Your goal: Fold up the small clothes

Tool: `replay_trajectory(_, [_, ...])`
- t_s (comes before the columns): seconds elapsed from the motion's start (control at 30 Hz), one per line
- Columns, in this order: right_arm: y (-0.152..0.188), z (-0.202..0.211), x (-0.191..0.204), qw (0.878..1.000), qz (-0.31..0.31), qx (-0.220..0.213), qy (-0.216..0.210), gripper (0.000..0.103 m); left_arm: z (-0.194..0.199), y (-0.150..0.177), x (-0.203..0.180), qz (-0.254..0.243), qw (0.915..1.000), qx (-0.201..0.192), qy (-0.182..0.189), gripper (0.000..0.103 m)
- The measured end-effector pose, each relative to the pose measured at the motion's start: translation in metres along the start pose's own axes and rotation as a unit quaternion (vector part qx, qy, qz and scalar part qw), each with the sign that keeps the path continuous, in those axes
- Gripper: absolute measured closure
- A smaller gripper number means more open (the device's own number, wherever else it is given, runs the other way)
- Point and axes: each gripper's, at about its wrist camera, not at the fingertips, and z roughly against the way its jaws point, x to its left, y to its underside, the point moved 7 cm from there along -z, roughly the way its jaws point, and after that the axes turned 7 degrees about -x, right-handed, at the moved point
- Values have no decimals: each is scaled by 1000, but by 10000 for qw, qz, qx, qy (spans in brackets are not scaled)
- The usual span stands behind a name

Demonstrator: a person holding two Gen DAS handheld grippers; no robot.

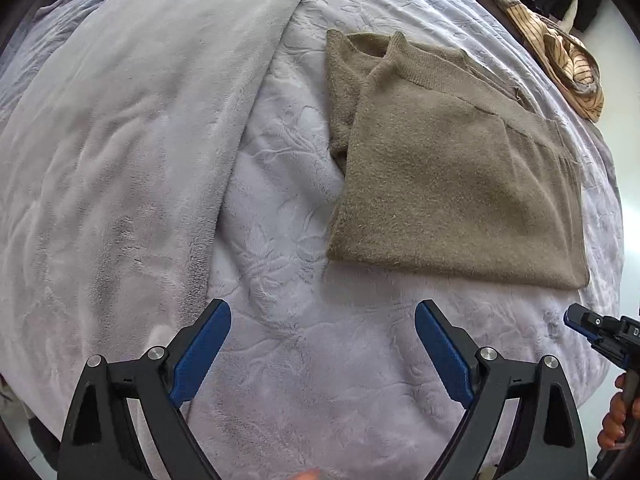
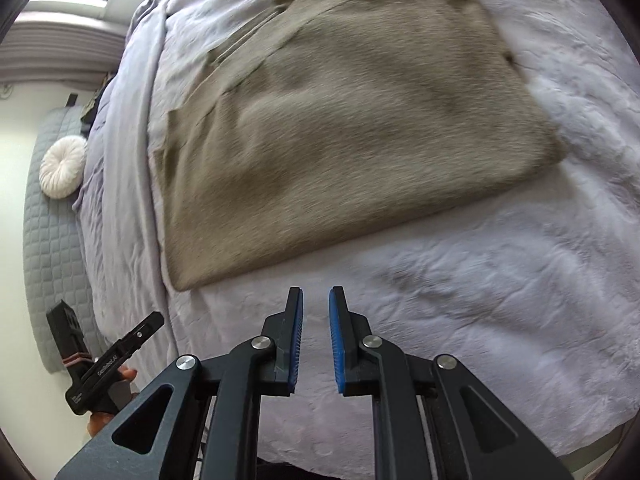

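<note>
Folded sweater flat on the bed, a tidy tan-olive block with the ribbed collar on the far side and one sleeve tucked under along its left edge. That sweater is our landmark. Left gripper hangs just short of the sweater's near edge, blue pads flung wide apart, nothing between them, only pale embossed bedspread below. A plain grey blanket lies well to the left of the sweater, and a striped garment sits heaped beyond its far right corner. Right gripper, from its own camera, also sits on the near side of the sweater, clear of the knit; its fingers stand a narrow gap apart, parted a crack, gripping nothing. The same gripper shows at the left view's right edge, off the sweater's near right corner, a hand on its handle. A round white cushion sits far off past the sweater, by the quilted headboard.
</note>
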Motion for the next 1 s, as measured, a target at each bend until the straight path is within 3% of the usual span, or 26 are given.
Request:
replay_trajectory(0.07, [4, -2, 8, 10000, 37, 48, -7, 74, 0, 0, 2, -50, 10000, 46, -27, 9])
replay_trajectory(0.1, [6, -3, 11, 10000, 55, 61, -16, 63, -1, 1, 4, -71, 9999, 80, -36, 9])
replay_trajectory(0.17, [10, -3, 17, 9999, 97, 84, -40, 58, -3, 4, 6, -130, 9998, 140, -103, 9])
replay_trajectory(0.3, [19, -7, 28, 9996, 168, 195, -75, 58, -7, 9, 3, -385, 9987, 300, -151, 9])
replay_trajectory(0.57, [32, -24, 46, 9989, 46, 402, -228, 58, -5, 11, 3, -326, 9991, 284, -33, 9])
replay_trajectory(0.87, [43, -64, 75, 9954, -234, 688, -623, 57, -5, 8, 24, -296, 9991, 293, -67, 9])
replay_trajectory(1.0, [46, -92, 89, 9893, -729, 802, -980, 57, -6, 7, 36, -268, 9992, 297, -95, 9])
